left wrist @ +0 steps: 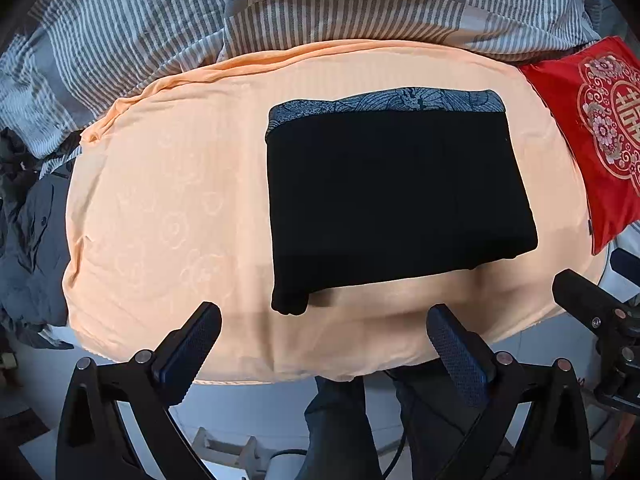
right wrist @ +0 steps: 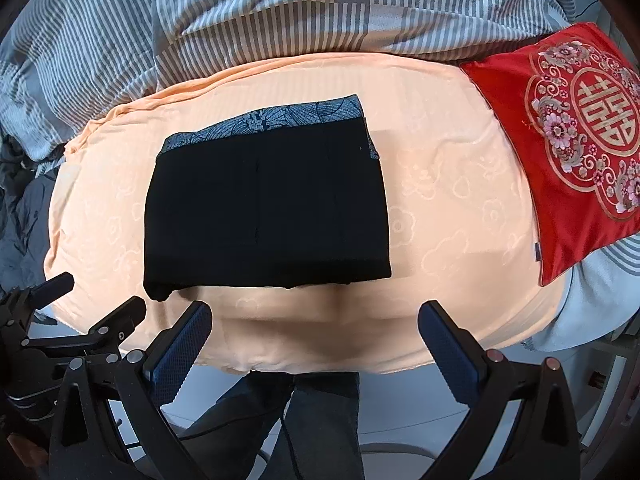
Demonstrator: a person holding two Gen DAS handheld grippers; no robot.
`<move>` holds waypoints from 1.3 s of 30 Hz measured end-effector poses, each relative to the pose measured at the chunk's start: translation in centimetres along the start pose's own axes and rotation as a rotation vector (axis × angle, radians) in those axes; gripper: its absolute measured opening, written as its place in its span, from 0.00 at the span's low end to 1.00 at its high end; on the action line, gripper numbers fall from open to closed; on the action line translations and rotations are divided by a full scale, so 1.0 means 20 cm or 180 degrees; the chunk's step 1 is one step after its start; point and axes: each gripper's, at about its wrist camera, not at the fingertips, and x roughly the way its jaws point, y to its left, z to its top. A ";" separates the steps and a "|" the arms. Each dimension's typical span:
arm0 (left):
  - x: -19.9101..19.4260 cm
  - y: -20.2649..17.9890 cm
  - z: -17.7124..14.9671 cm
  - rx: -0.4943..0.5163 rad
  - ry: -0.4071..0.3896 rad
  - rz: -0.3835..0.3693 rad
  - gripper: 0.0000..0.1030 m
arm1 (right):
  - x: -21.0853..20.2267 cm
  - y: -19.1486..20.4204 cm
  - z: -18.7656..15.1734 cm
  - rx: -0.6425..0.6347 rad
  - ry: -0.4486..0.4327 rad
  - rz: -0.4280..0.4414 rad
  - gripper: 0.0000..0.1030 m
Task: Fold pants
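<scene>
As far as both wrist views show, the folding looks close to finished; the black pants (left wrist: 400, 196) lie as a compact, squared bundle on the peach sheet (left wrist: 160, 208) that covers the bed, with a grey patterned band (left wrist: 400, 100) showing along the far edge; at the near left corner a small roll of cloth (left wrist: 290, 300) sticks out past the otherwise straight near edge, so a last tuck may be all that is left, though that is only a judgement.

The left gripper (left wrist: 324, 332) hangs near the near edge of the bed, fingers spread wide and holding nothing, apart from the pants; the right gripper (right wrist: 316, 330) does the same just beside it, its fingers also spread and empty; each can be seen at the side of the other's view.

A red embroidered cushion (right wrist: 560, 152) lies to the right of the pants, well apart from them; a grey striped quilt (right wrist: 280, 8) is bunched along the far side; dark clothes (left wrist: 32, 220) are heaped at the left.
</scene>
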 end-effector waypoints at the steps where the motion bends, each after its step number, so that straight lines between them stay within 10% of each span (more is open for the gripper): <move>1: 0.00 0.00 0.00 0.0008 0.0000 0.0004 1.00 | 0.00 0.00 0.00 0.0004 -0.0001 0.0001 1.00; 39: -0.02 -0.02 0.01 -0.0020 -0.0036 -0.0011 1.00 | 0.00 0.02 0.02 -0.0022 -0.0005 -0.0019 1.00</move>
